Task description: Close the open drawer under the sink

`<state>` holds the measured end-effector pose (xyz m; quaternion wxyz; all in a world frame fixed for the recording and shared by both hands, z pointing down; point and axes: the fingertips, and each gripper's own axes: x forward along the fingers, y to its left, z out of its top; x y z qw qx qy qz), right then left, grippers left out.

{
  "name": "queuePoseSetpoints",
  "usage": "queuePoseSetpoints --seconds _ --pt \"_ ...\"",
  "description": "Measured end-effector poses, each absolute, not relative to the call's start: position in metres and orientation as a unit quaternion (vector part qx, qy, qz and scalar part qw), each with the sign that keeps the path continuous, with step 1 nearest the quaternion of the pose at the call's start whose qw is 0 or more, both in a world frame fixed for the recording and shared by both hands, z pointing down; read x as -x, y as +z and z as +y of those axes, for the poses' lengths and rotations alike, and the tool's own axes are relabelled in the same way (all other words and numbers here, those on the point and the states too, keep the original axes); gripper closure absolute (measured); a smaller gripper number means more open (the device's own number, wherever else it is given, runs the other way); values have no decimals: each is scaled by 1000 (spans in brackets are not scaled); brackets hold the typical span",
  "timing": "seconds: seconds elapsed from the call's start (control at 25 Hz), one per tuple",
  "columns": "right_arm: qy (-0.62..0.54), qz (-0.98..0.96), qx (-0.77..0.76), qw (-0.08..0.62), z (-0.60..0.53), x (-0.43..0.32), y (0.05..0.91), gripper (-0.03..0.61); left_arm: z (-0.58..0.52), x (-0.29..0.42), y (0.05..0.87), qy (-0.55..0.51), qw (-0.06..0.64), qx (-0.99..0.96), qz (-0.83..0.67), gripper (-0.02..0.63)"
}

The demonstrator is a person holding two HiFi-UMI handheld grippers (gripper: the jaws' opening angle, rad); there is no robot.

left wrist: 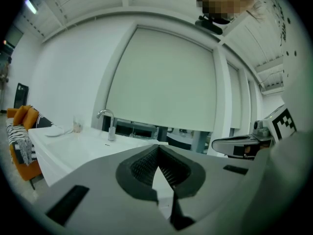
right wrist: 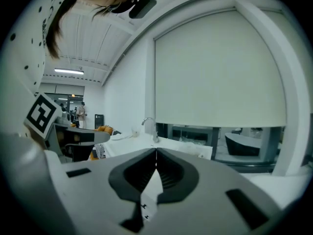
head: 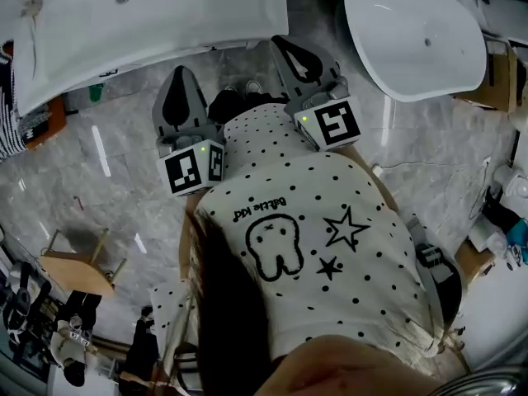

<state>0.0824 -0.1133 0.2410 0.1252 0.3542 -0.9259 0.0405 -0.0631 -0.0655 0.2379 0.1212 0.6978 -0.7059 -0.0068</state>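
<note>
Although the task is the open drawer, the head view shows no drawer, only the long white sink (head: 165, 23) running across the top left, its near edge slanting up to the right. Both tongs are held up at the person's chest. The left tongs (head: 182, 77) sit nearer that edge and the right tongs (head: 289, 48) are just beside them; a second basin (head: 412, 31) hangs at the top right. On the dotted shirt (head: 346, 188) I read a word ending in "kid" over a tooth drawing and two stars; the first word I can't make out.

Through the left gripper view, the jaws are pressed together with nothing between them. They aim over the sink top (left wrist: 73, 143) towards the faucet (left wrist: 108, 124).

Over in the right gripper view, those jaws are likewise closed and empty, looking at the same faucet (right wrist: 150, 126).

My judgement is that the drawer lies below the sink, under both lines of sight, with its front parallel to the sink's near edge.
</note>
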Motion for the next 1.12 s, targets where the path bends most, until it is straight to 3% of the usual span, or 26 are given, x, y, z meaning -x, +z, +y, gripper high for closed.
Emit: queuePoseSetpoints --seconds 0.4,1.12 --pt "39 -949 -278 145 -99 -52 257 566 -66 55 244 -3 125 -708 -695 609" --pt "36 -947 -282 151 -100 -52 253 566 -65 55 240 -3 127 -710 -693 609"
